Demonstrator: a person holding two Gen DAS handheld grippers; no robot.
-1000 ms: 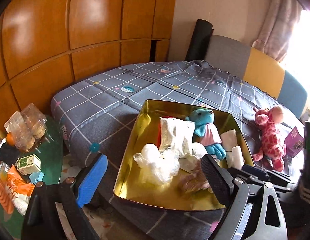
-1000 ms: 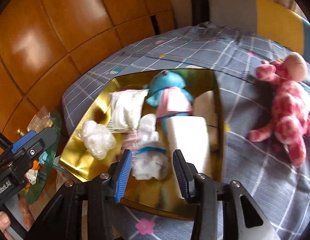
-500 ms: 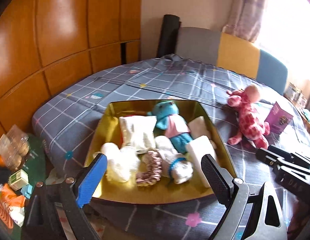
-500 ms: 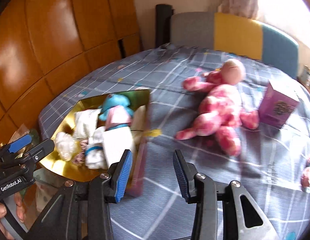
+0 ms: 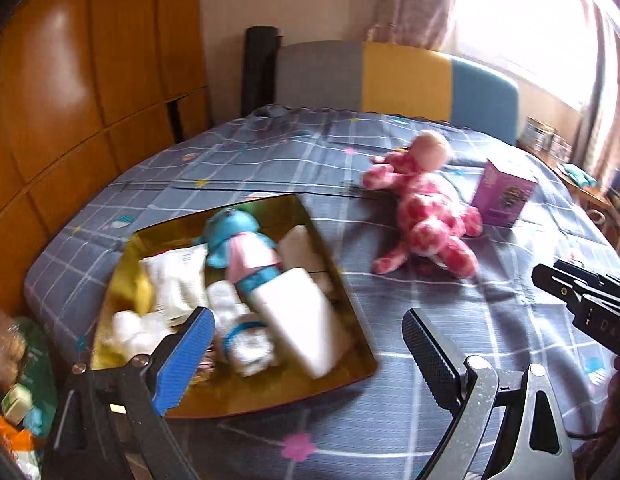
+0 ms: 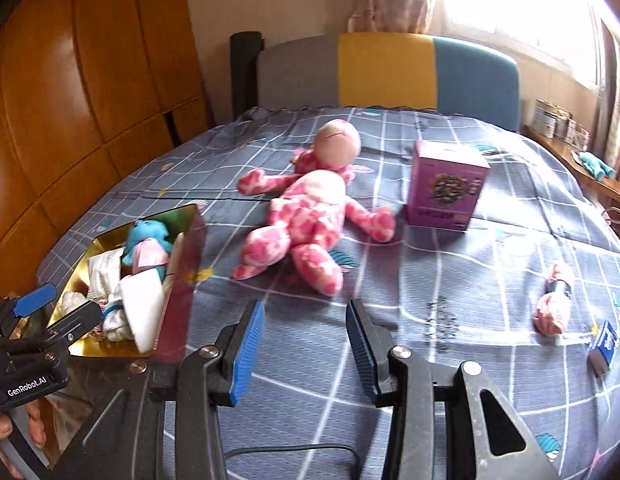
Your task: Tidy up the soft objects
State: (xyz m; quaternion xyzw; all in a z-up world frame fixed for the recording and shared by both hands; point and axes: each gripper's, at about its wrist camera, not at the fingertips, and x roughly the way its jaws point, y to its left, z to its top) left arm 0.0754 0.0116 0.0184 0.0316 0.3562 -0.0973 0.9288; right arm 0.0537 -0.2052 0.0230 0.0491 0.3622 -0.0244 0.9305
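Both grippers tilt down over the bed (image 6: pixel 429 280), each held apart and empty. The right gripper (image 6: pixel 306 344) hangs nearest, jaws parted with only bedspread between them — the pink toy (image 6: pixel 306 220) lies sprawled just beyond its tips, untouched. The left gripper (image 5: pixel 310 356) stands wider open over the near edge of the gold tray (image 5: pixel 349 368), a hand (image 6: pixel 14 436) on its handle. In the tray lie a blue doll (image 5: pixel 242 244), a white block (image 5: pixel 302 312) and other soft bits. Further back, a purple box (image 6: pixel 445 184) stands right of the toy; a small pink bundle (image 6: pixel 553 304) lies off right.
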